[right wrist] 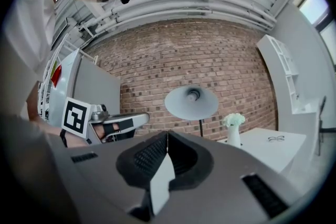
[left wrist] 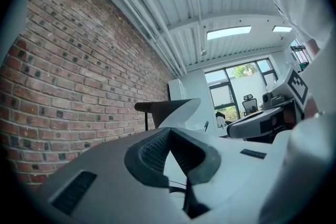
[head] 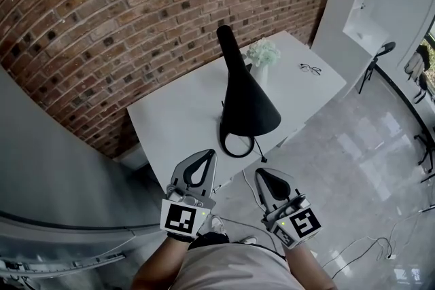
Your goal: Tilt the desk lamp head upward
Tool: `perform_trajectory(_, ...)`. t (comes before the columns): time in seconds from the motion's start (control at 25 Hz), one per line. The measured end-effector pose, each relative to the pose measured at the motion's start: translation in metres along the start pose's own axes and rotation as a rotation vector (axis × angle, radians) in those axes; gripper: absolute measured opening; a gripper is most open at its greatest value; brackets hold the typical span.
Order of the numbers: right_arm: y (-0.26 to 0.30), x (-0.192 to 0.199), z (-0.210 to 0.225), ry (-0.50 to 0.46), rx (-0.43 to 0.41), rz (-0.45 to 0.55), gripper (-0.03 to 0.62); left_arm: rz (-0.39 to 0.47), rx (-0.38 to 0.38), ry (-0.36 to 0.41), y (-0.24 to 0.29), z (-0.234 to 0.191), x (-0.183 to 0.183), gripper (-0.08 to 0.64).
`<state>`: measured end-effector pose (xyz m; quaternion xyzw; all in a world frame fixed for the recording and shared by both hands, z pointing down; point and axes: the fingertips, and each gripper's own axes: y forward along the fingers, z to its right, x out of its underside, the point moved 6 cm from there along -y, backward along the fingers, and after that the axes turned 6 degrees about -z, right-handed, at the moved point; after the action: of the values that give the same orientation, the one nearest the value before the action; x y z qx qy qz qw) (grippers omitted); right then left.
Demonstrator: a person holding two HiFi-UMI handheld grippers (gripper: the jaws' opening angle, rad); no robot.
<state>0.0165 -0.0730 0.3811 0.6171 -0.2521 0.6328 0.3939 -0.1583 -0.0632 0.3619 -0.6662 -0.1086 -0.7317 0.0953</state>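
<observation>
A black cone-shaped desk lamp stands on the white table, its ring base near the front edge. The shade's open face and bulb point toward me in the right gripper view; the left gripper view catches the lamp head side-on. My left gripper hangs short of the table's front edge, below and left of the base, jaws shut and empty. My right gripper is beside it, right of the base, also shut on nothing. Neither touches the lamp.
A white vase of pale flowers stands behind the lamp, and a pair of glasses lies toward the table's right end. The brick wall backs the table. A black chair and floor cables are at the right.
</observation>
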Motion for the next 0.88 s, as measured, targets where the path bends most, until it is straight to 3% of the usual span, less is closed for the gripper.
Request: perform_trajectory(0.88,0.038,-0.002,-0.014,-0.044,-0.049,-0.023,0.018,-0.027,0.015,-0.035,0.000,-0.022,0.020,0.008)
